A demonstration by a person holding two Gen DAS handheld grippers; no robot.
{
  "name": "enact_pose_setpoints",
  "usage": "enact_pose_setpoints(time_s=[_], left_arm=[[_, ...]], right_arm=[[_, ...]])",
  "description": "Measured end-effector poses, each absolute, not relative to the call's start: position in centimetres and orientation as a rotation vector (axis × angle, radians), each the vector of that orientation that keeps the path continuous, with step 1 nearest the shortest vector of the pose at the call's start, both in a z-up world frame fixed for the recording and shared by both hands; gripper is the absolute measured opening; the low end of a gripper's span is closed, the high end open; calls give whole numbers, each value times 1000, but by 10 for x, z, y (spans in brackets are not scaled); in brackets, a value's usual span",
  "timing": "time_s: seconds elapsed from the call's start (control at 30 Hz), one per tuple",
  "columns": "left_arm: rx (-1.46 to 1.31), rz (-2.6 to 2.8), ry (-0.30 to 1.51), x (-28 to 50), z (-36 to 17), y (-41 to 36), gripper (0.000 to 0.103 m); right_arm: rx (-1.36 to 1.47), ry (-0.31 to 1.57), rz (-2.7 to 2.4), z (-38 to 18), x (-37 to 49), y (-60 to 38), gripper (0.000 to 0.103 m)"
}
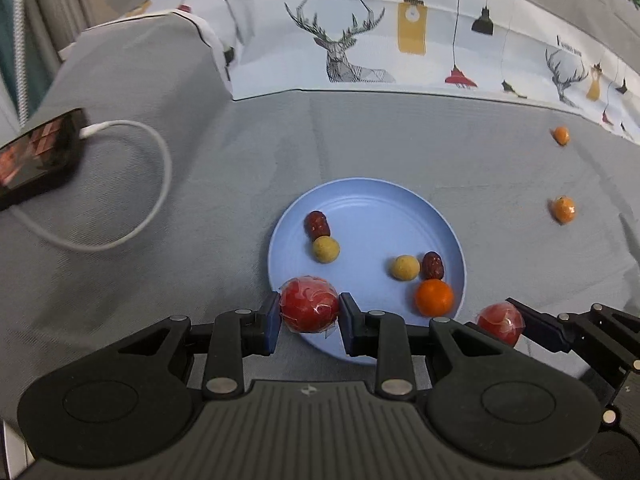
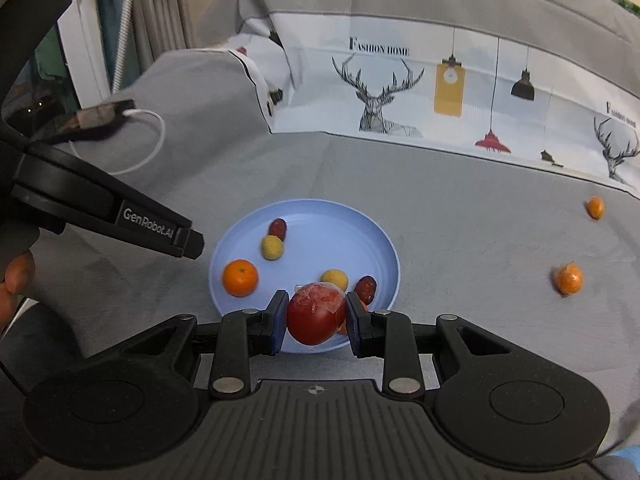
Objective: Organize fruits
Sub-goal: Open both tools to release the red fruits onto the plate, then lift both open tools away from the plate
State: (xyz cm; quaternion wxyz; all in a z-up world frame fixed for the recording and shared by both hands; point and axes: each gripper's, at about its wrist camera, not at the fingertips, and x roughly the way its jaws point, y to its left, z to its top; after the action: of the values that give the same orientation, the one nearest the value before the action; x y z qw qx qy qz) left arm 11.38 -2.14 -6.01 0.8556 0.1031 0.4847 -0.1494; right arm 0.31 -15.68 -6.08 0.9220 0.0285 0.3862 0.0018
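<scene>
Left tongs (image 1: 308,318) and right tongs (image 2: 316,322) each clamp a film-wrapped round red fruit (image 1: 309,305) above the near rim of the round light-blue plate (image 1: 376,204), evidently for release among the fruits gathered there.

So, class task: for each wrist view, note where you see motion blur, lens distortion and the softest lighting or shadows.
Left wrist view: the phone and two loose oranges are smeared; the printed fabric bows with fisheye curvature. Right wrist view: the plate and loose oranges look soft, and the frame corners darken. Lighting is flat and diffuse in both, with faint shadows.
</scene>
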Motion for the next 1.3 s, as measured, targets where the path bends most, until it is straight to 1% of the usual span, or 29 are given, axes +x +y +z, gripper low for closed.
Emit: enact_pose_setpoints(time_s=[0.5, 0.53, 0.57, 0.6, 0.63, 0.67, 0.7, 0.77, 0.83, 0.9, 1.07, 1.17, 1.3], left_arm=[[270, -316, 1076, 161, -120, -52, 34], [272, -313, 1073, 164, -122, -53, 34], [273, -311, 1063, 165, -124, -54, 35], [272, -315, 1048, 165, -124, -54, 51], [277, -321, 1039, 165, -124, -55, 82], [287, -320, 1032, 164, -122, -56, 95], [296, -312, 1010, 161, -117, -56, 103], [314, -316, 937, 148, -104, -51, 102], [357, -301, 909, 135, -94, -46, 102], [377, -265, 893, 119, -85, -35, 102], [340, -209, 992, 75, -75, -6, 103], [312, -202, 1043, 48, -70, 8, 103], [299, -188, 1032, 20, -58, 17, 103]], right_arm=[[41, 881, 39, -119, 53, -169, 32], [37, 884, 38, -121, 55, -168, 32], [30, 880, 38, -122, 57, -168, 35], [18, 869, 37, -121, 58, -167, 36], [7, 865, 43, -120, 60, -166, 42], [-2, 864, 42, -117, 61, -165, 57], [-11, 859, 31, -114, 59, -165, 72], [-27, 865, 15, -106, 52, -165, 86], [-31, 883, 9, -99, 38, -166, 89], [-14, 914, 2, -93, 21, -167, 95], [62, 947, -9, -73, -27, -163, 96], [71, 899, -34, -55, -53, -158, 98], [67, 825, -71, -34, -76, -152, 99]])
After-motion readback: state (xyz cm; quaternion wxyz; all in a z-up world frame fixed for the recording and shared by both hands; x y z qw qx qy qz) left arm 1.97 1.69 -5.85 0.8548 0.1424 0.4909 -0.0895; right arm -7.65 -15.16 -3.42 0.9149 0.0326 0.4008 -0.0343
